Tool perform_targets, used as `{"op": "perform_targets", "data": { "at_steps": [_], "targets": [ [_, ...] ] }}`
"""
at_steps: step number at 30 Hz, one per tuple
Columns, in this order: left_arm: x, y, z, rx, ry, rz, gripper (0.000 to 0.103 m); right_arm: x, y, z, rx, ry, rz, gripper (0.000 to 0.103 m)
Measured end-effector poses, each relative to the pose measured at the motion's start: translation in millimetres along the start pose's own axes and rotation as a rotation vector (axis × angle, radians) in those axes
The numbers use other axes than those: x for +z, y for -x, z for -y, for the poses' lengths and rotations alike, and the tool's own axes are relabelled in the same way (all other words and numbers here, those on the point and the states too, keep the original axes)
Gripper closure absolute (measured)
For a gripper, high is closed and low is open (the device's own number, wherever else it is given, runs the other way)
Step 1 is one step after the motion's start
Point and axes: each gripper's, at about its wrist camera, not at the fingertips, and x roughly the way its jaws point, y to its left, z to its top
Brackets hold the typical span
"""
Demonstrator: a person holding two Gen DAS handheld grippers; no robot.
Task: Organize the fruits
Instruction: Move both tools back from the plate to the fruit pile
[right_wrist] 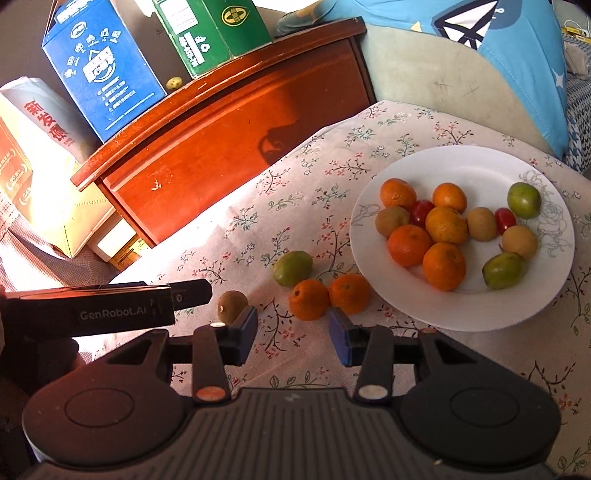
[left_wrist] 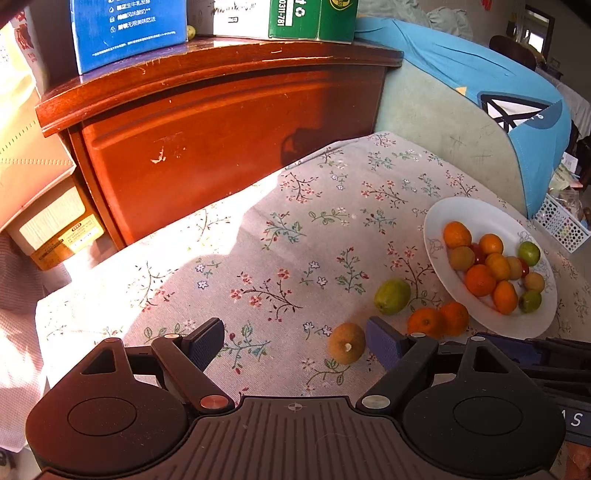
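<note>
A white plate [right_wrist: 480, 310] [left_wrist: 436, 229] holds several oranges, kiwis, green fruits and small red ones. On the floral cloth beside it lie two oranges [right_wrist: 309, 300] [right_wrist: 349, 293], a green fruit [right_wrist: 292, 268] [left_wrist: 392, 296] and a kiwi [right_wrist: 231, 305] [left_wrist: 346, 342]. My left gripper [left_wrist: 295, 343] is open and empty, with the kiwi just inside its right finger. My right gripper [right_wrist: 293, 334] is open and empty, just short of the two oranges. The left gripper's body [right_wrist: 110, 310] shows at the left of the right wrist view.
A red-brown wooden cabinet [left_wrist: 221, 140] stands behind the table, with a blue carton [right_wrist: 99, 70] and a green carton [right_wrist: 210, 29] on top. A padded seat with a blue cloth [left_wrist: 480, 74] is at the back right. Boxes [left_wrist: 44, 206] sit at the left.
</note>
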Motion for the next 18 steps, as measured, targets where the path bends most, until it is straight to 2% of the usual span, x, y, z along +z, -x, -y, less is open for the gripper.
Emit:
{"op": "perform_targets", "data": {
  "at_steps": [7,12,18],
  "targets": [
    [-1,-2,-10,0.035,0.032,-0.007,0.018,0,-20,-1,-0.038,-0.028,-0.008,0.06],
    [-1,-1,-10,0.032,0.028,-0.001,0.018,0,-30,-1,-0.044,-0.081,-0.004,0.061],
    [-5,-3,-8,0.03,0.005,-0.015,0.018,0,-37,-5,-0.087,-0.084,0.016,0.075]
  ]
}}
